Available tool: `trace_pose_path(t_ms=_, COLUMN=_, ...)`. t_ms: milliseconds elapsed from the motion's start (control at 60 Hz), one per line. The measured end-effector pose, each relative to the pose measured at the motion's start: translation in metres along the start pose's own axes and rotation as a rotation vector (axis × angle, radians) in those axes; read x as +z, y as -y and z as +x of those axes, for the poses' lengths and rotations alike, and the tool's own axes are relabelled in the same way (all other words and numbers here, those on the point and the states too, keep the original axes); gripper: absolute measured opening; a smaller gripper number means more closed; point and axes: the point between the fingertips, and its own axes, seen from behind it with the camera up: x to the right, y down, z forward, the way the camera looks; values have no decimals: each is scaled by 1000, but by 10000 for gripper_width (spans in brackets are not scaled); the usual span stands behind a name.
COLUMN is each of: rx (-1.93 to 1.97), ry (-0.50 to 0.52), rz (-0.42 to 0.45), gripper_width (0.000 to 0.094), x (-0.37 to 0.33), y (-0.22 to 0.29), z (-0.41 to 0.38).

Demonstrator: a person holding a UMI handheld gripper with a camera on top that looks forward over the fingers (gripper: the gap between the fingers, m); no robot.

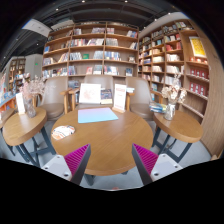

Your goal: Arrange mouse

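Observation:
A round wooden table point(115, 135) stands just ahead of my fingers. A light blue flat mat point(97, 115) lies on its far half. A small pale rounded object point(63, 131), possibly the mouse, lies on the table's left side, beyond my left finger. My gripper point(112, 160) is open and empty, hovering at the table's near edge, with its magenta pads point(77, 157) spread wide apart and nothing between them.
Two upright white sign cards point(90, 94) point(120, 97) stand at the table's far edge. Smaller round tables with vases stand to the left point(22, 125) and right point(180, 122). Chairs ring the tables, and bookshelves point(95, 50) line the back walls.

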Motion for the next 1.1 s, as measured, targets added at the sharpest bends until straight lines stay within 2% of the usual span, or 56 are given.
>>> trace_pose_path(t_ms=550, rx=-8, ry=199, rz=-59, gripper_width=849, x=50, y=-21, z=-203)
trace_pose_path(t_ms=750, rx=-9, ry=210, rz=-77, gripper_width=851, x=80, y=-28, z=-247)
trace_pose_path(t_ms=1100, rx=-1, ry=206, rz=-111, gripper_width=848, x=138, y=-29, z=-276)
